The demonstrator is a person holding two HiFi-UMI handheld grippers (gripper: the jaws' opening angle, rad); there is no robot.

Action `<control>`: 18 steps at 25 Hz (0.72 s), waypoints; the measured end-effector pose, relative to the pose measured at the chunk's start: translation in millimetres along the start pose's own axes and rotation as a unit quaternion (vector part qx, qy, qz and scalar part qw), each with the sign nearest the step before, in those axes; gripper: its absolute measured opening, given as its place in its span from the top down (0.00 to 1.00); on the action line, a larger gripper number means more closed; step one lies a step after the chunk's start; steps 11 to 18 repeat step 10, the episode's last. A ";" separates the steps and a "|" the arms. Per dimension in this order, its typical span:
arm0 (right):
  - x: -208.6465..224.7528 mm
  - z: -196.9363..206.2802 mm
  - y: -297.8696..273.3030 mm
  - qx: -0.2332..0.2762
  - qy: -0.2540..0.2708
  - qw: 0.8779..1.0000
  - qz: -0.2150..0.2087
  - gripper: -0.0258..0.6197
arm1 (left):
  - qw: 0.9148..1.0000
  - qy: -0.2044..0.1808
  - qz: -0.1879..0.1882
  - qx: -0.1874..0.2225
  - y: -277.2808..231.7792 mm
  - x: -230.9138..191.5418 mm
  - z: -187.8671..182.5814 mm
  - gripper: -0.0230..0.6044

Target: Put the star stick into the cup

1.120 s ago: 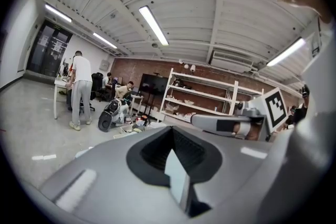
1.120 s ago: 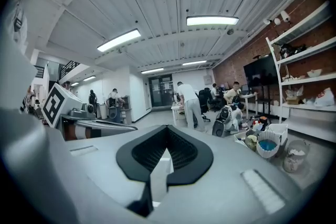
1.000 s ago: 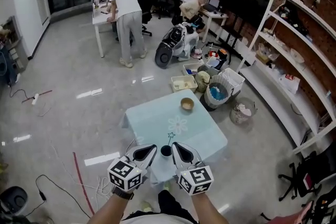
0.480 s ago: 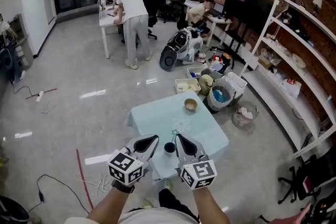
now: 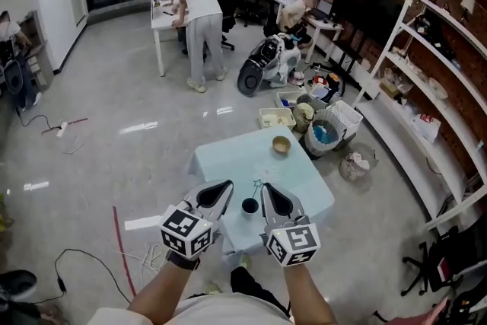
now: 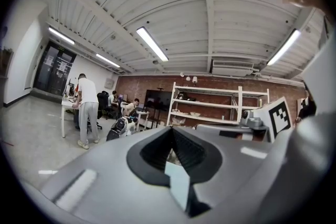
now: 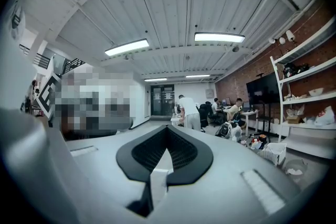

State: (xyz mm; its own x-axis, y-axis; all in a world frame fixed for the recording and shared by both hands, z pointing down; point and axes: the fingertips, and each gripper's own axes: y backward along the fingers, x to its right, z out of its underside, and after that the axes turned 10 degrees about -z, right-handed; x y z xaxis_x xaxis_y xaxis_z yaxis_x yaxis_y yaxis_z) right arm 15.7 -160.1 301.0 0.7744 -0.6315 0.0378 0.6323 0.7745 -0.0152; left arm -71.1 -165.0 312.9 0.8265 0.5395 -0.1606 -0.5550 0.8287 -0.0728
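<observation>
Finds star stick [image 5: 256,185] apparently standing in cup [image 5: 249,206], star just beyond the tips, between left gripper [image 5: 226,186] and right gripper [image 5: 265,187]. Reads both jaw pairs pinched together, empty. Notes same layout as a second ago; judges insertion likely done.

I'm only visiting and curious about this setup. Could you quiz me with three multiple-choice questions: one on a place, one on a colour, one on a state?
1. Where is the dark cup?
A on the floor
B on the table, between the two grippers
C on a shelf

2. The table looks:
A red
B black
C pale blue

3. The left gripper and right gripper are:
A both shut
B both wide open
C gripping the cup

Answers:
1. B, the head view shows it between them.
2. C, as seen in the head view.
3. A, each gripper view shows its jaws together, holding nothing.
</observation>
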 end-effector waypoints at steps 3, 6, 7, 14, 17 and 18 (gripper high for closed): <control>-0.7 0.9 -0.7 0.000 0.002 1.000 0.000 0.94 | 1.000 0.000 -0.004 0.001 1.1 -1.9 1.6 0.95; -0.3 2.5 0.3 -0.001 0.002 1.000 0.001 0.95 | 1.000 0.001 -0.007 0.002 1.2 -2.3 2.8 0.95; 0.4 3.2 1.1 -0.001 0.002 1.000 0.001 0.94 | 1.000 0.002 -0.007 0.002 0.9 -1.8 3.3 0.95; 3.0 5.2 3.0 -0.001 0.000 1.000 0.003 0.95 | 1.000 0.003 -0.007 0.003 -0.4 0.1 5.1 0.95; 3.0 5.2 3.0 -0.001 0.000 1.000 0.003 0.95 | 1.000 0.003 -0.007 0.003 -0.4 0.1 5.1 0.95; 3.0 5.2 3.0 -0.001 0.000 1.000 0.003 0.95 | 1.000 0.003 -0.007 0.003 -0.4 0.1 5.1 0.95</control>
